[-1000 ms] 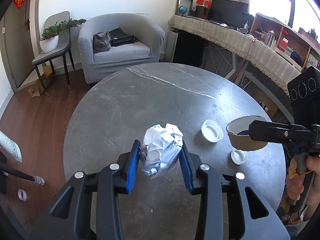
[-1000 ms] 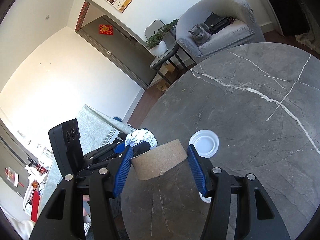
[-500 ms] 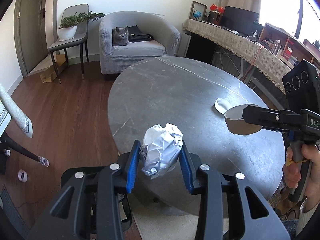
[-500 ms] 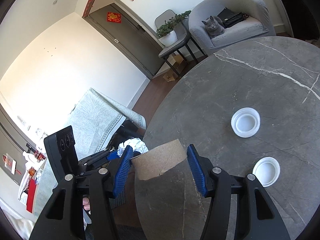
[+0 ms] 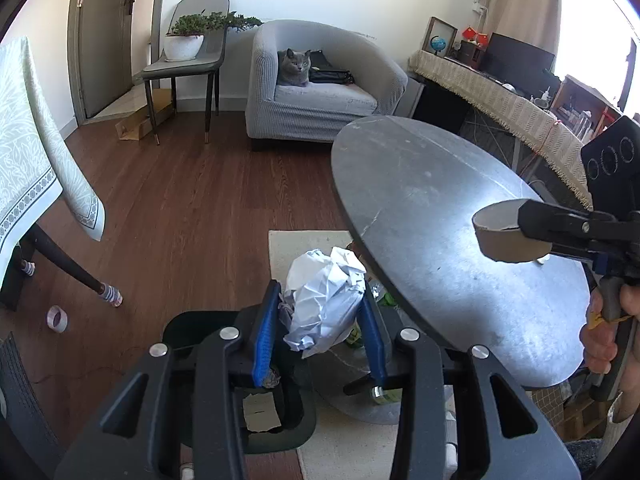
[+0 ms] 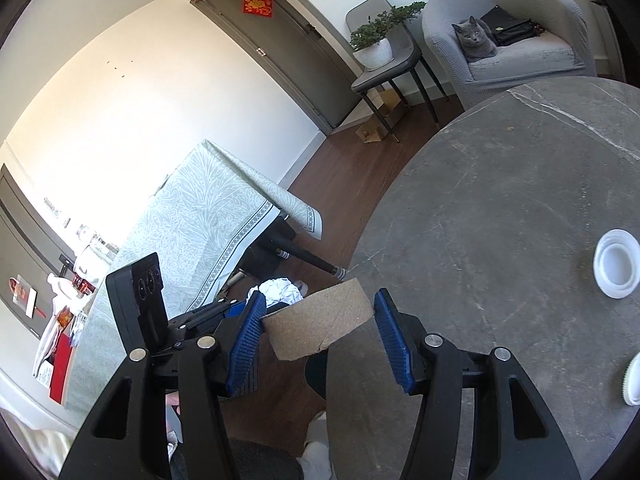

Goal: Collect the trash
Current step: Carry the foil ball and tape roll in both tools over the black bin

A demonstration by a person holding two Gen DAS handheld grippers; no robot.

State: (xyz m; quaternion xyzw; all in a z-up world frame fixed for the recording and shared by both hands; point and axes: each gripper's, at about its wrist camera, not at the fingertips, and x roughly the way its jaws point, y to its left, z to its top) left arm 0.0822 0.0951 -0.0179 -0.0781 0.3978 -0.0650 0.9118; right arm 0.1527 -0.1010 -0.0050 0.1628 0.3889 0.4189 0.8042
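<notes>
Crumpled paper (image 5: 326, 300), cardboard ring (image 6: 320, 326), no legible writing

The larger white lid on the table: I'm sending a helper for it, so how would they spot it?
Start at the round grey marble table. Near its right edge lie two white lids; the larger white lid lies farther from the person, fully in view, open side up with a raised inner ring.
</notes>
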